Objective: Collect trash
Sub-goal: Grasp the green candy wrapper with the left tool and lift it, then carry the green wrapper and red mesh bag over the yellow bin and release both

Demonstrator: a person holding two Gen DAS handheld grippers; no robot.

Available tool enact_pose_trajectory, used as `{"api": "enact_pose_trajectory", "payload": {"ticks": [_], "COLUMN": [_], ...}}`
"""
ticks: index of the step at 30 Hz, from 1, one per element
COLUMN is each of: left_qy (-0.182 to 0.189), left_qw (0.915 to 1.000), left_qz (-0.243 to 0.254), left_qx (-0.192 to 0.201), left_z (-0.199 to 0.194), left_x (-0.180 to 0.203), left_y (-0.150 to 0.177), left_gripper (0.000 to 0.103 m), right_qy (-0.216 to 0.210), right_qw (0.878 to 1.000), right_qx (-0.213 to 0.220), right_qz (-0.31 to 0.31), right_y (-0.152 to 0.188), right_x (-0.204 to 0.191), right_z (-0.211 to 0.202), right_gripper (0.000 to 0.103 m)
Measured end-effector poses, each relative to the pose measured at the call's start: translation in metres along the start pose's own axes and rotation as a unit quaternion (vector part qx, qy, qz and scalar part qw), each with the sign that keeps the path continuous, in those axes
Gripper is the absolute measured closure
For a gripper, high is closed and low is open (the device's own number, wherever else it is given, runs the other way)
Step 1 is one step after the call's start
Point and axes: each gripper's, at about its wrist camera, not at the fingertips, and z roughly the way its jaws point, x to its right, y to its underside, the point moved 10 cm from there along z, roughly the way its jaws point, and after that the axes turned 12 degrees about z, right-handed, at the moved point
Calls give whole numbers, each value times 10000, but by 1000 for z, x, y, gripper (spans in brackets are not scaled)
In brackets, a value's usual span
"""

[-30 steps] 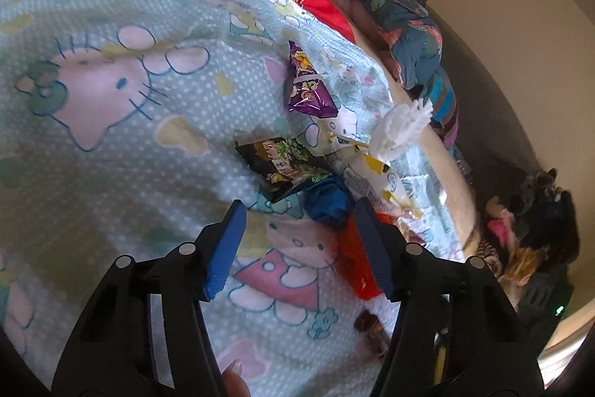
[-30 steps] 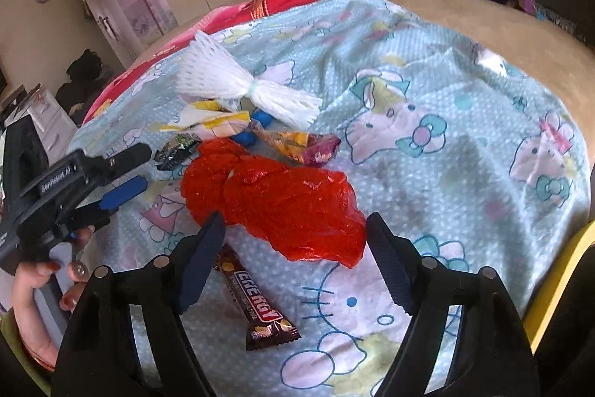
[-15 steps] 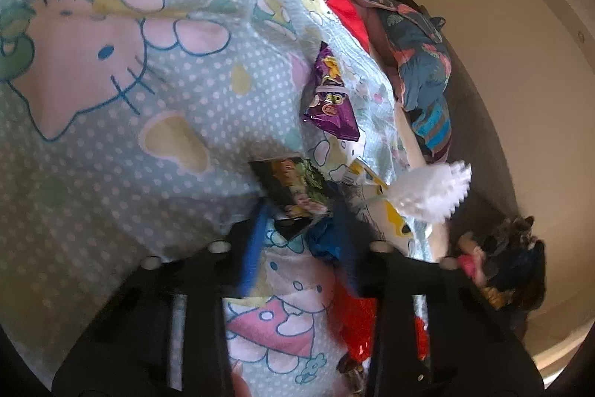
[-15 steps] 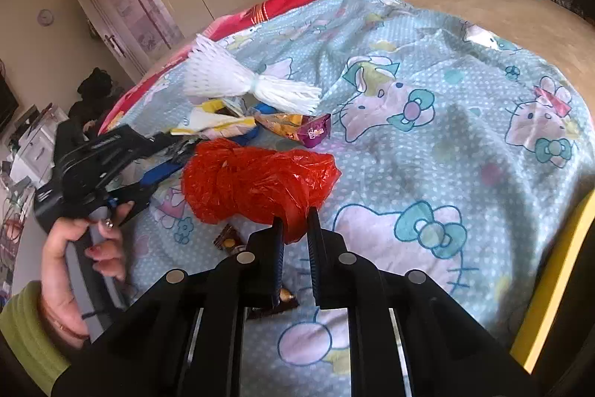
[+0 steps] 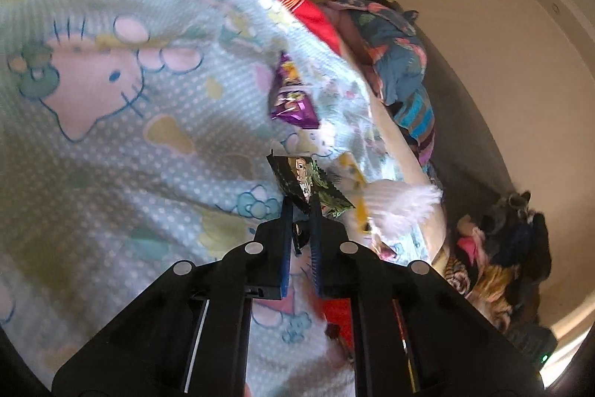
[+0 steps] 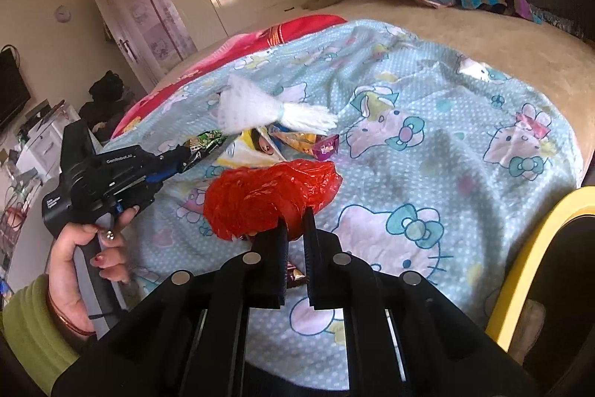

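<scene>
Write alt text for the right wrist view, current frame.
The right gripper is shut on a crumpled red plastic bag above a light blue cartoon-cat bedsheet. At left, the left gripper, held in a hand, pinches a dark snack wrapper near white foam netting and more wrappers.

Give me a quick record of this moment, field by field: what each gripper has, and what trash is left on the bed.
left gripper: shut on dark green snack wrapper
right gripper: shut on red plastic bag
surface: Hello Kitty bedsheet
trash lying loose: purple wrapper, white foam net, yellow packet, candy bar partly hidden under the right gripper
</scene>
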Motion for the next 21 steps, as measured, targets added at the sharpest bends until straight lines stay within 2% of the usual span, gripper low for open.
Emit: {"api": "enact_pose_trajectory", "payload": {"ticks": [5,11,21], "left_qy": [26,74,202], "left_qw": [9981,9950,9884], "left_qz": [594,953,1444], "left_qx": [173,294,414], "left_z": [-24,-45,-67], "left_x": [27,48,79], "left_y": [-2,-3,0], "left_gripper": [98,98,99], "right_qy": [-34,-175,-131], "right_qw": [9999,9990,9973], "right_qx": [152,405,714], "right_qz": [-6,49,51], "right_y": [-3,-13,-24], "right_x": [-2,-4,-2], "right_z": [-14,-35,-65], "right_gripper": [97,97,97]}}
